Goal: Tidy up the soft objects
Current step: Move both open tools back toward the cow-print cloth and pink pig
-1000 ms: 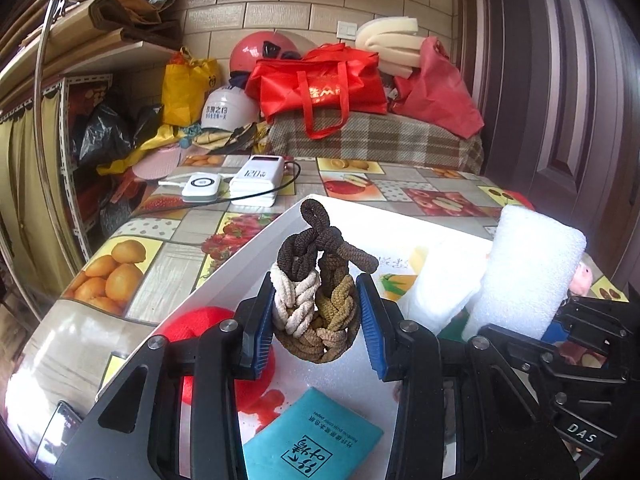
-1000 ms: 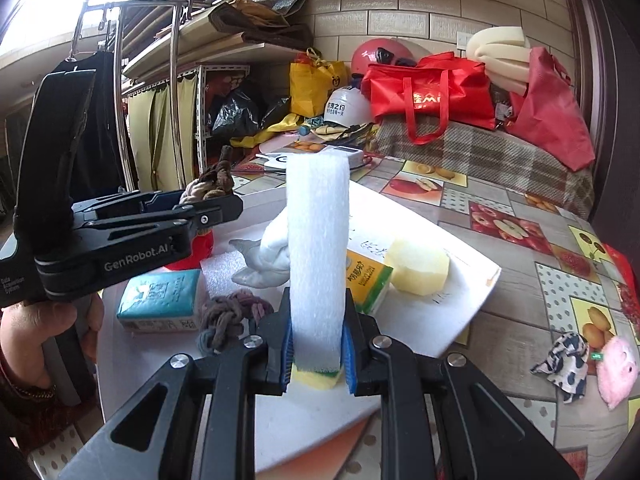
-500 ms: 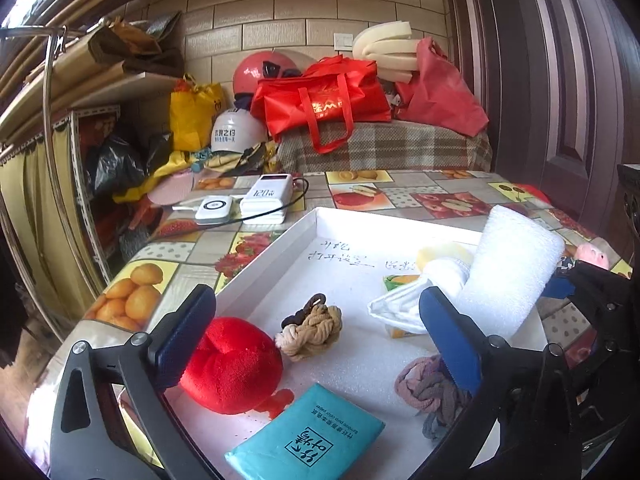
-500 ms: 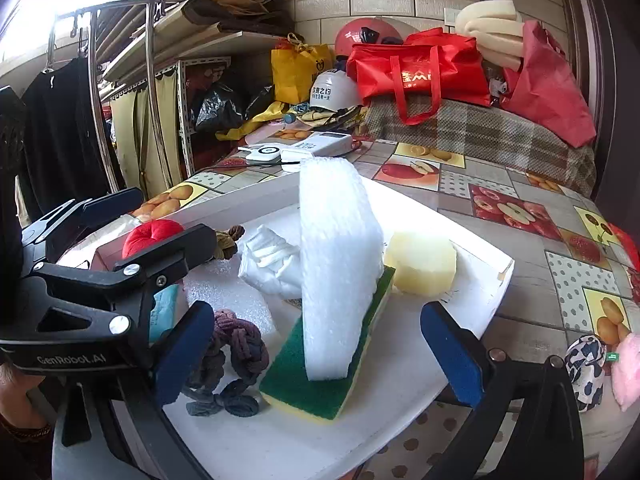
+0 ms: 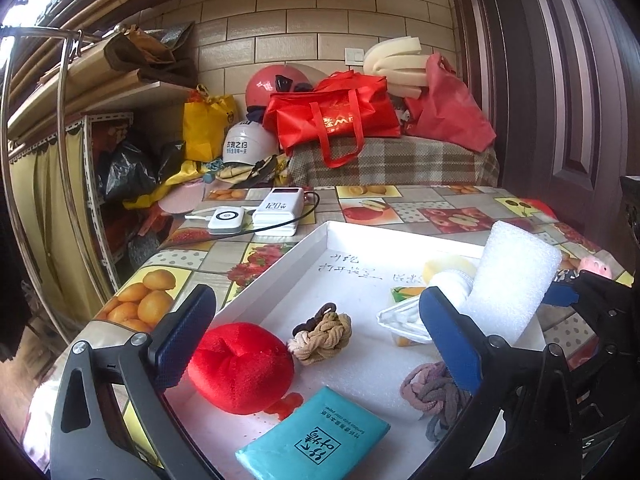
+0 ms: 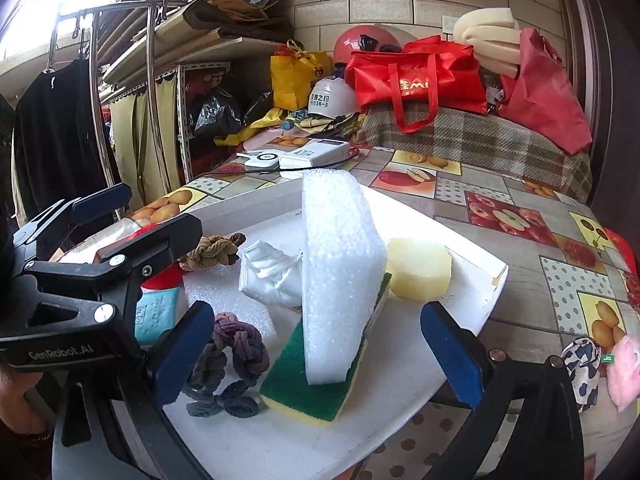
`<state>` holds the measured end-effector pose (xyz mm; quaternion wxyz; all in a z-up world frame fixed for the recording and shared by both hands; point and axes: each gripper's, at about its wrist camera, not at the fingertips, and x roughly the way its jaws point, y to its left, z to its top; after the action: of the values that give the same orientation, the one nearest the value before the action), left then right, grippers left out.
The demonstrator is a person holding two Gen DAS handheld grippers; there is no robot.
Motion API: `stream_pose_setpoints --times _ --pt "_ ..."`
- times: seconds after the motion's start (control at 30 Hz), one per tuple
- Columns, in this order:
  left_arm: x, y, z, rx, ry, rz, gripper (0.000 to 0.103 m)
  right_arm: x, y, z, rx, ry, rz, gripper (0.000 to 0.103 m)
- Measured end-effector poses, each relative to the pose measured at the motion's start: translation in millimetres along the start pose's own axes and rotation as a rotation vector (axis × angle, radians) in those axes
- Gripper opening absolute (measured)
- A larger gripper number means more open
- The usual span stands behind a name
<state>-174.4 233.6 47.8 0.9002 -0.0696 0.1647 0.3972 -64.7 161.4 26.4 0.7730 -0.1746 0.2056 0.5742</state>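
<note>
Left gripper (image 5: 316,344) tilted gently downward over white tray (image 5: 320,240), jaws just sprung wide, nothing pinched; braided tan knot (image 5: 322,336) lying loose at 12 o'clock; right gripper (image 6: 316,344) likewise released, white foam block (image 6: 340,276) leaning on green sponge (image 6: 304,380) ahead.

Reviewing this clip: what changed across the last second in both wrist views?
Both grippers let go. The left gripper has opened wide, dropping the brown braided knot into the white tray beside the red plush. The right gripper has opened too; its white foam block now leans on the green sponge. Other tray items unchanged.
</note>
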Motion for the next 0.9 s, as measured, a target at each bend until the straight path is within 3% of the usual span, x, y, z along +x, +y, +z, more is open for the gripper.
stream_pose_setpoints --times 0.9 --pt "-19.0 2.2 -3.7 -0.036 -0.067 0.075 0.103 -21.4 1.4 -4.2 -0.002 -0.123 -0.004 0.103"
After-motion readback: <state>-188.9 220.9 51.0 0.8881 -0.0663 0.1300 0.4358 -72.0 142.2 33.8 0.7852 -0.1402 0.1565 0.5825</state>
